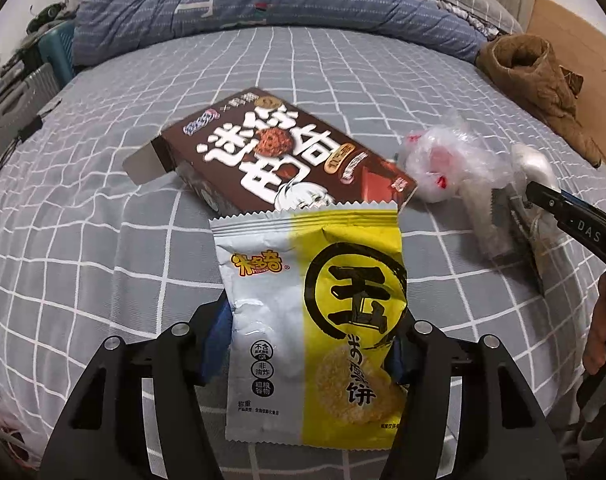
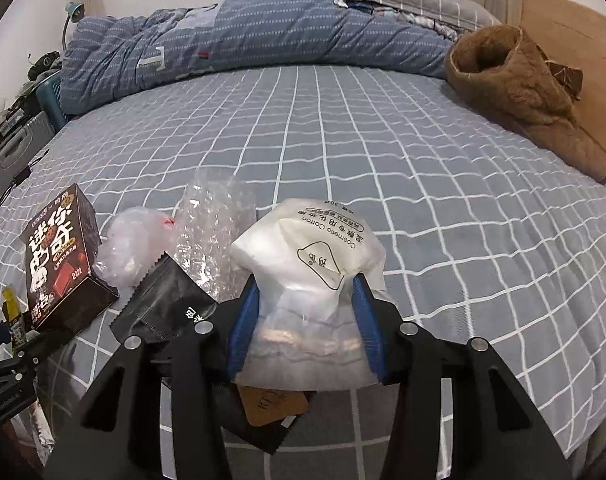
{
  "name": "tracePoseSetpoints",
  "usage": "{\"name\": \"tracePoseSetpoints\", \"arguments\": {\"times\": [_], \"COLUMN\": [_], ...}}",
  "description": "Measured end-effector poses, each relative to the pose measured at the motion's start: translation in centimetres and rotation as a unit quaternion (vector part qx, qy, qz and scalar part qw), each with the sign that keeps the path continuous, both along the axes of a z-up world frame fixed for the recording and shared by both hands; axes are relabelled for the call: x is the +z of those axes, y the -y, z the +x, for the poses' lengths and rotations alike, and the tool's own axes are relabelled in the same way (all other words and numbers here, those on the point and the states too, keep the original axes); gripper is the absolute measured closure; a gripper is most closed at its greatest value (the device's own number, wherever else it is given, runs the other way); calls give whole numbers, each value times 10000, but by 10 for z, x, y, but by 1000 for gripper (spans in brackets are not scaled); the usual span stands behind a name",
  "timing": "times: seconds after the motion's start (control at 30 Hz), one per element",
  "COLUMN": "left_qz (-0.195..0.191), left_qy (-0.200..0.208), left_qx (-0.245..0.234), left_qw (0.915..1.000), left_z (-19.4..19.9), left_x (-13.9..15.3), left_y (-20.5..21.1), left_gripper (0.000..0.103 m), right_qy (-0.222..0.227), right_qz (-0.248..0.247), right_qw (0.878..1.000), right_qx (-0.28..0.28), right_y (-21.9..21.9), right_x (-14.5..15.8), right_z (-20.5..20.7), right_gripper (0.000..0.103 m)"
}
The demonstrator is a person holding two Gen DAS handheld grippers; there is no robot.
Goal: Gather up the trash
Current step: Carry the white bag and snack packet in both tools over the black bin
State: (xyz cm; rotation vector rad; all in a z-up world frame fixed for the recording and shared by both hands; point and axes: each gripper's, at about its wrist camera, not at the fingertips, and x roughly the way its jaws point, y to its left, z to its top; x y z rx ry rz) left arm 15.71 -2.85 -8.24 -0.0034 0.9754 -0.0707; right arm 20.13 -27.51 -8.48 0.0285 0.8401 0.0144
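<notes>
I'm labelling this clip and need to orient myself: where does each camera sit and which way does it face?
Left wrist: on the left hand-held gripper, facing forward over the bed; its fingers pinch a yellow snack packet. The right hand-held gripper and a bit of the person's hand show at the right edge.
Right wrist: on the right hand-held gripper, facing up the bed toward the quilt; its fingers pinch a cotton pad bag.
Shared: brown snack box, clear plastic bag, brown coat.
</notes>
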Motion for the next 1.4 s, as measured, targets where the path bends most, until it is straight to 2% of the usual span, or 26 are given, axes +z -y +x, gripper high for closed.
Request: {"name": "tracePoseSetpoints", "arguments": {"times": [0.23, 0.4, 0.67, 0.8, 0.97, 1.13, 1.4], "left_qz": [-113, -125, -190, -251, -120, -228, -246], "left_qy": [74, 148, 234, 247, 317, 261, 224], "left_qx": [-53, -86, -117, -234, -306, -394, -354], "left_qw": [9999, 9998, 9995, 9991, 9990, 9986, 9988], "left_z": [-6, -11, -20, -28, -40, -52, -80], "left_x": [9, 17, 32, 43, 53, 60, 66], "left_y": [-1, 0, -1, 2, 5, 8, 9], "left_gripper": [44, 44, 44, 44, 44, 44, 44], "right_qy": [121, 237, 349, 332, 307, 272, 254], "right_qz": [31, -164, -208, -189, -149, -137, -112], "right_qw": [9999, 9996, 9992, 9993, 9994, 9995, 9995], "right_qx": [-42, -15, -8, -28, 26, 76, 169], "right_y": [-2, -13, -25, -27, -31, -33, -39], "right_x": [19, 32, 49, 54, 59, 63, 70], "right_z": [-11, -25, -49, -60, -75, -90, -117], "right_gripper": [59, 59, 59, 59, 59, 59, 59]}}
